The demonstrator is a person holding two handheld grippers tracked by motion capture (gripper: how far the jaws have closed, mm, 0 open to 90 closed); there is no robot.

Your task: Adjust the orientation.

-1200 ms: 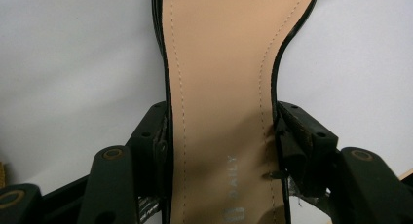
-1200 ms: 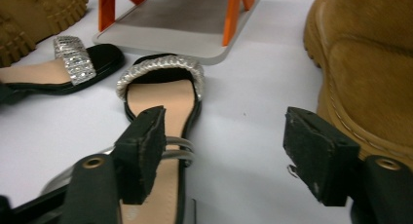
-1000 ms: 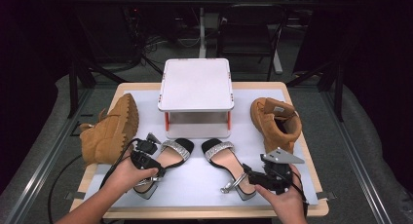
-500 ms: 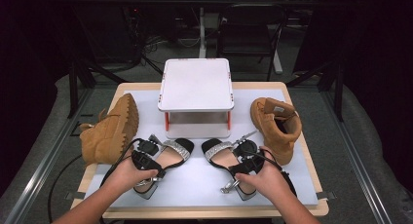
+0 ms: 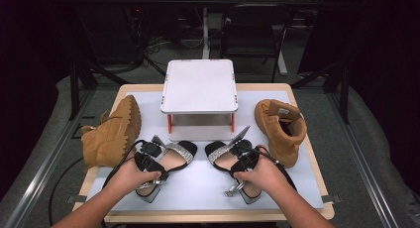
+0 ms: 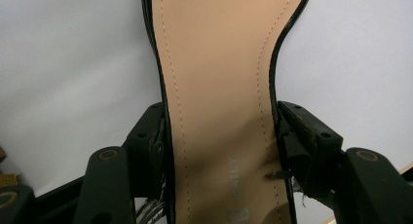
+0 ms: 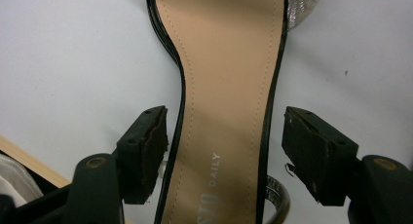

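Note:
Two black heeled sandals with sparkly toe straps lie on the white mat (image 5: 198, 188). My left gripper (image 5: 148, 156) (image 6: 219, 131) is over the left sandal (image 5: 176, 156) and its pads press both edges of the tan insole (image 6: 219, 87) at the narrow waist. My right gripper (image 5: 242, 156) (image 7: 224, 141) straddles the waist of the right sandal (image 5: 220, 156), jaws open. A small gap shows between each pad and the insole (image 7: 226, 87). The silver heel (image 5: 233, 191) of the right sandal pokes out below the right hand.
A white raised stand (image 5: 199, 86) with red legs sits at mid-table behind the sandals. A tan boot (image 5: 111, 134) lies on its side at the left, and another tan boot (image 5: 280, 129) stands at the right. The wooden table edge (image 5: 218, 215) runs along the front.
The right hand has moved from the front right corner leftward and away from the person, onto the right sandal. The left hand and its sandal have stayed put.

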